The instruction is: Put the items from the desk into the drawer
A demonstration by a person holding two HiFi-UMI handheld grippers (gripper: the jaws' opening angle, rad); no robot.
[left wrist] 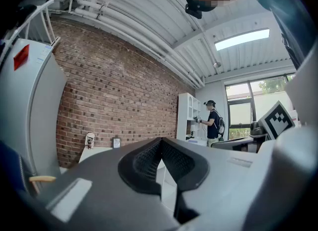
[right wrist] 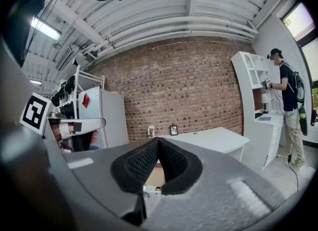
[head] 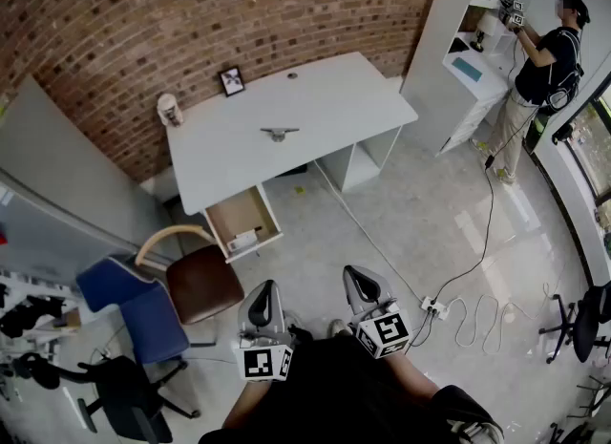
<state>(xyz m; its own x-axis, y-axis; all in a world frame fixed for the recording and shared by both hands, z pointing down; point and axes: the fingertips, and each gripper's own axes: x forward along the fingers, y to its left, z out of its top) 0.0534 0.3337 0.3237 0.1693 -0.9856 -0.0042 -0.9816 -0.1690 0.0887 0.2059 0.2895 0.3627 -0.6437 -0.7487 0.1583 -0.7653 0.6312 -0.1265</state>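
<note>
The drawer (head: pixel 238 215) is open under the desk (head: pixel 315 98), near left corner, and we see one white thing (head: pixel 243 239) in it. Our left gripper (head: pixel 264 293) and right gripper (head: pixel 362 280) are clenched, empty.

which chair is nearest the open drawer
The brown-seated chair with the curved wooden back, standing right in front of the open drawer. The blue chair and the black office chair sit farther left in the head view.
</note>
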